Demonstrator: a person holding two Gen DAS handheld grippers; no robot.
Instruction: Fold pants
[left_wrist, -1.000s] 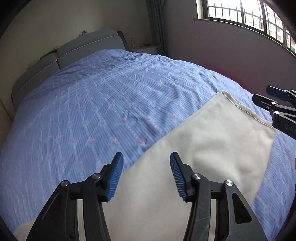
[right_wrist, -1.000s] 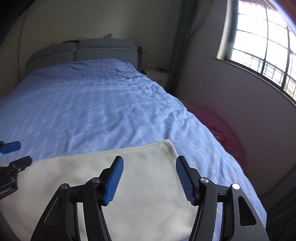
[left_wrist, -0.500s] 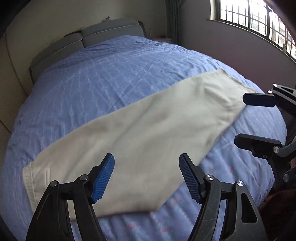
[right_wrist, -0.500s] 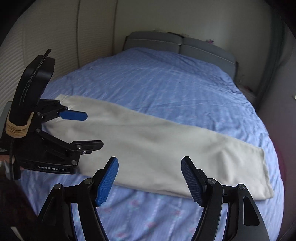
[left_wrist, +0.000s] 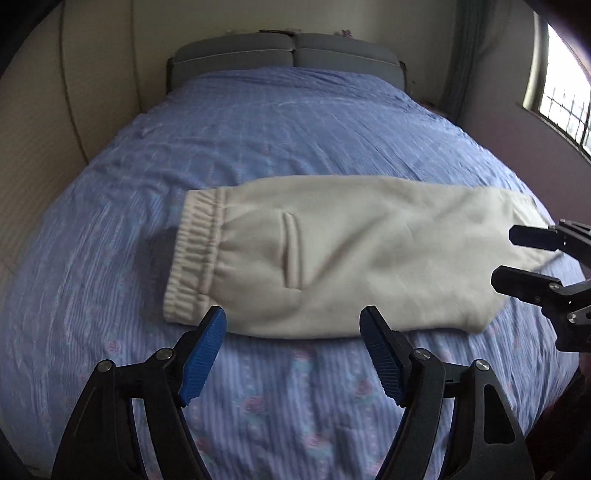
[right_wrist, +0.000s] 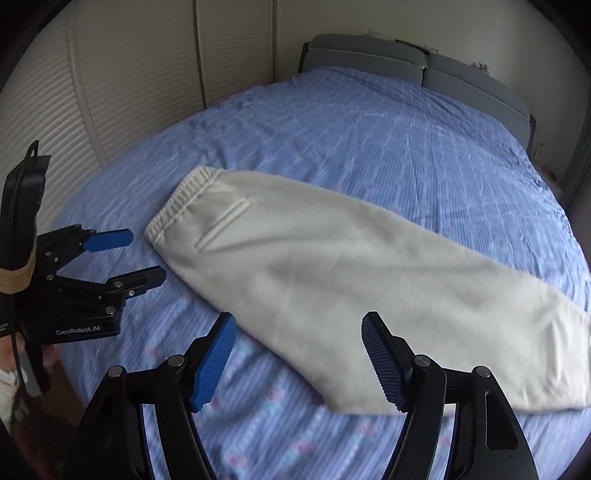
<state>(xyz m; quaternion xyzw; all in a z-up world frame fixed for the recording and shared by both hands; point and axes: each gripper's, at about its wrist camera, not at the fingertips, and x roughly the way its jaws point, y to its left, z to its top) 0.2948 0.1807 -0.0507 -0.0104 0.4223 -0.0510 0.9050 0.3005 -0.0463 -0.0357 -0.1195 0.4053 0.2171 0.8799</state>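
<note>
Both our grippers have swung back off the cream sweatpants (left_wrist: 332, 254); left gripper (left_wrist: 293, 354) is opening, empty, right gripper (right_wrist: 299, 360) wide, empty. Only our left view catches the window (left_wrist: 565, 96).

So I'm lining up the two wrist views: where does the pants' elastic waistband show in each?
Left wrist: waistband left of centre, above the left blue finger.
Right wrist: waistband upper left, beyond the other gripper.
Shared landmark: the grey headboard, at the top of both.
</note>
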